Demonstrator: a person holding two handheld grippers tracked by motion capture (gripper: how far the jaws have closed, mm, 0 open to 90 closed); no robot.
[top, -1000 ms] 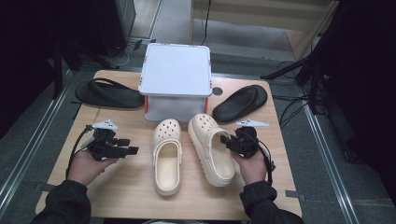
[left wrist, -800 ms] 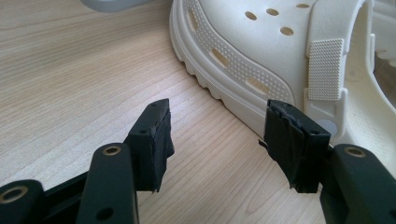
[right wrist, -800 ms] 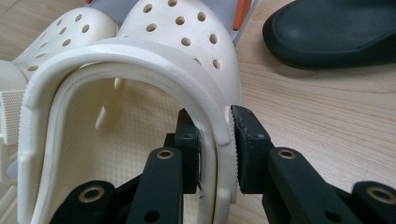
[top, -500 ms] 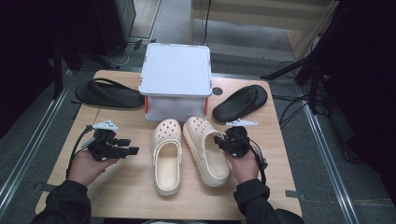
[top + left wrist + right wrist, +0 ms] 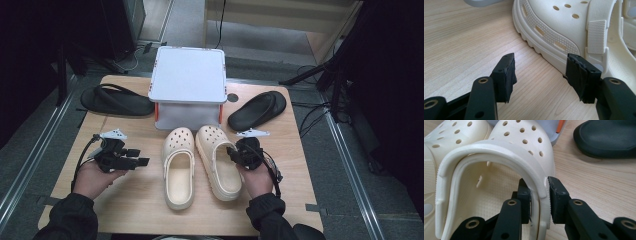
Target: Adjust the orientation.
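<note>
Right tongs pinch the right clog's wall; left tongs gape empty — left clog alongside, white box beyond.

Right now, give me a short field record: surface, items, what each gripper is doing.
surface: light wooden table
cream foam clogs: left clog and right clog, side by side, toes toward the box
white lidded plastic box: behind the clogs
black rubber sandals: far left, far right
right gripper: fingers clamp the right clog's side wall
left gripper: open, nothing held, beside the left clog
</note>
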